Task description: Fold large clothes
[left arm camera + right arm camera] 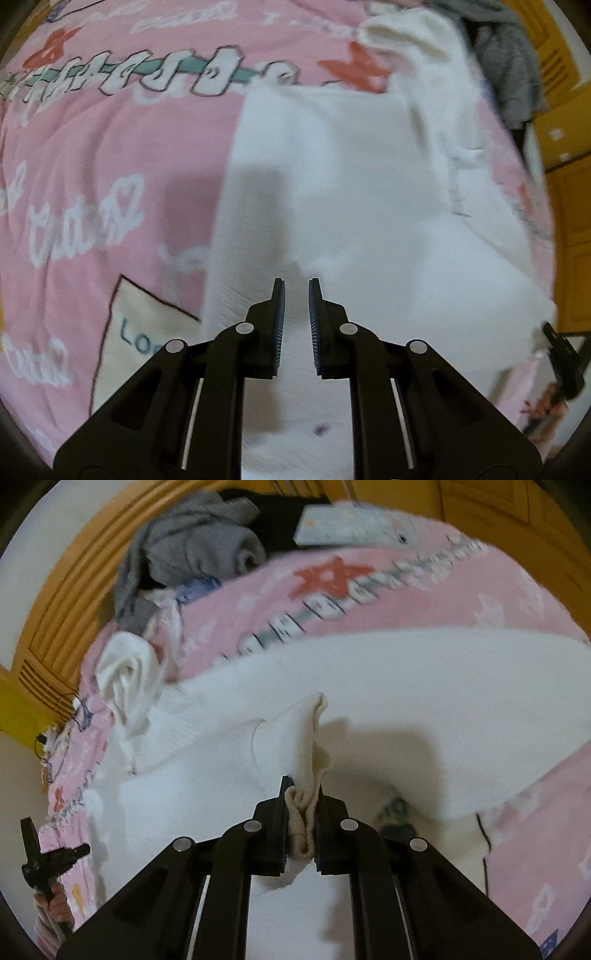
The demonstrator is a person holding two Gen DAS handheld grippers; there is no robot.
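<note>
a home bedroom: pink printed bedspread (pixel 110 155), wooden wardrobe doors (pixel 55 602), heaped clothes (pixel 192 542).

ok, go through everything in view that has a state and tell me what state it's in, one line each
white garment: spread on the pink bedspread, partly folded
left tongs: narrow gap, nothing between them
right tongs: shut on a bunched ribbed edge of the white garment
grey clothes: crumpled in a heap at the bed's edge
</note>
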